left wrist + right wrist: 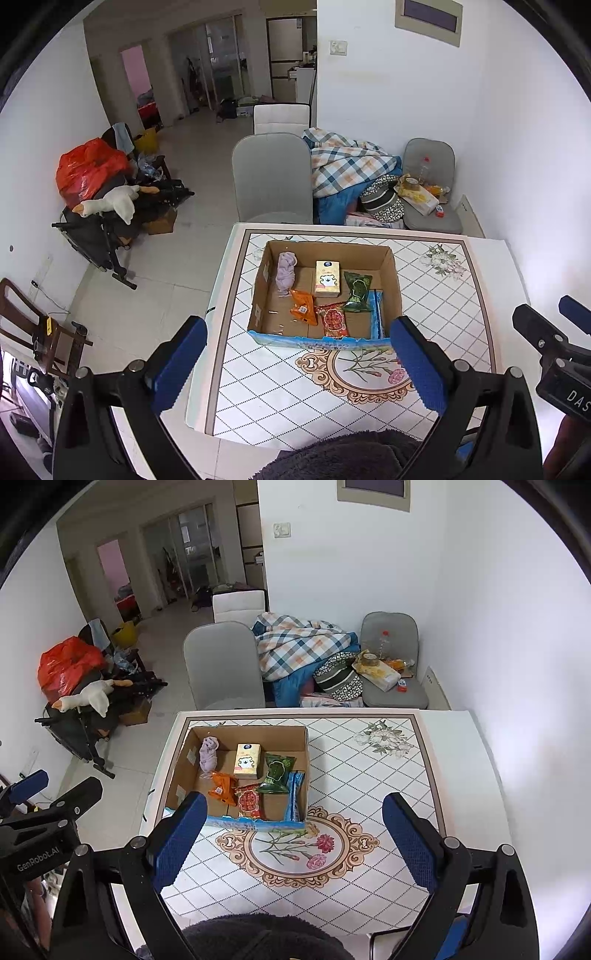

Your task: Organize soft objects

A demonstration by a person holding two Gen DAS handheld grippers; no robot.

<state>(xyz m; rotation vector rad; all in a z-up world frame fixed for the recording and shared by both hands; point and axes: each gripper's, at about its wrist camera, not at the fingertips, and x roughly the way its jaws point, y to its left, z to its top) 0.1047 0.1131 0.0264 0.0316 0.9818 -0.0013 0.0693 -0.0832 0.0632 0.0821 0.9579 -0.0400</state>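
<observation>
With both my left gripper and right gripper spread empty above the cardboard box, I risk crushing the tissue pack by over-squeezing.

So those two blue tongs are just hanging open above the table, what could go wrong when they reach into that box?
Three things, probably. The snack packets overlap, so one pinch may drag a neighbour along. The cardboard box looks light and sits near the table's left edge; a nudge could push it off. The purple cloth lies against the box wall, which may block the left tongs from closing round it.
</observation>
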